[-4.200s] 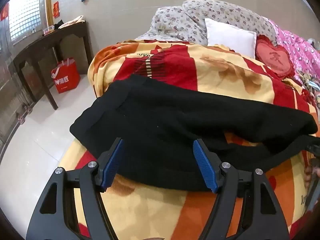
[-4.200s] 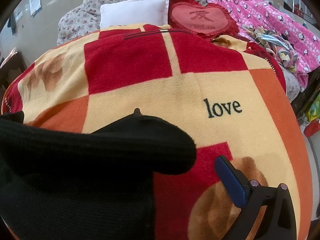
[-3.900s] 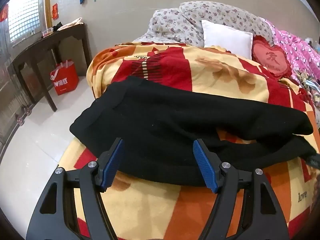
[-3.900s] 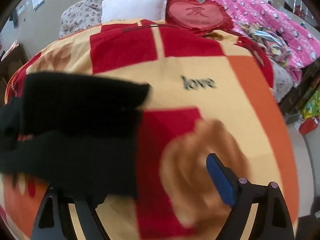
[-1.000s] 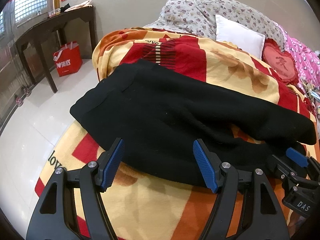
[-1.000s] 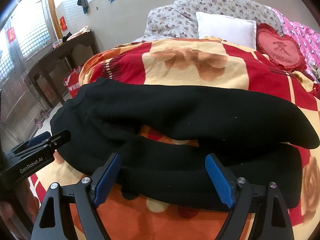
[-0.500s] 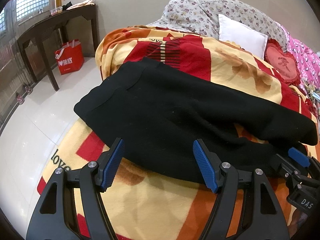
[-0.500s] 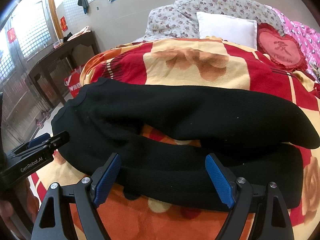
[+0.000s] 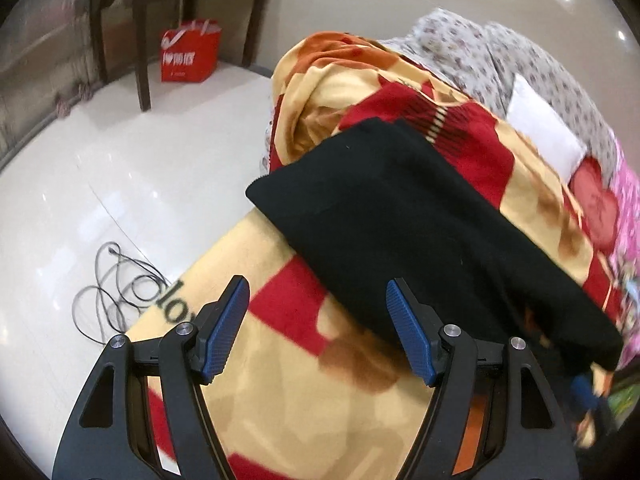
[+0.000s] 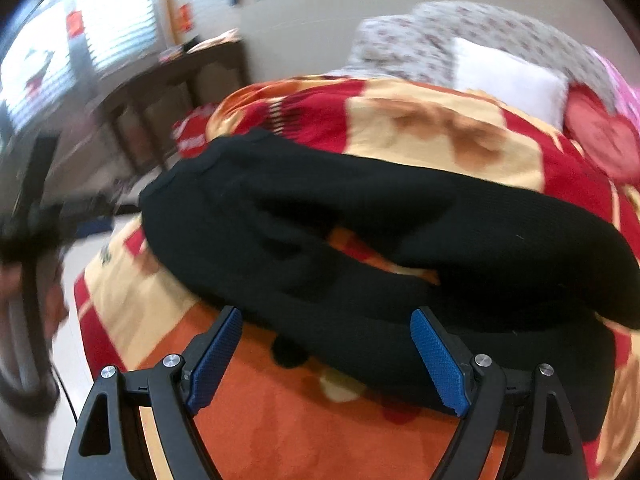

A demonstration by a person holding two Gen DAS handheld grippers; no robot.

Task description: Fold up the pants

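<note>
Black pants (image 9: 400, 216) lie lengthwise on a red, yellow and orange blanket (image 9: 304, 384), waistband end toward the bed's left edge. In the right wrist view the pants (image 10: 400, 208) show two legs with a strip of blanket between them. My left gripper (image 9: 316, 292) hovers open over the blanket just short of the waist end, its right finger beside the pants' near edge. My right gripper (image 10: 326, 320) is open, and the near leg's edge lies between its fingers without being pinched. The left gripper (image 10: 32, 208) appears as a dark blur at that view's left.
The bed's edge drops to a white tiled floor (image 9: 80, 184) with a loose black cable (image 9: 112, 288). A dark wooden table (image 9: 180, 0) and a red bag (image 9: 188, 56) stand by the wall. A white pillow (image 9: 544, 136) and a heart cushion (image 9: 596, 208) lie at the head.
My left gripper has swung left toward the waist end and rolled, bringing the floor and cable into view. The right wrist view has tilted and blurred. Both grippers stay open.
</note>
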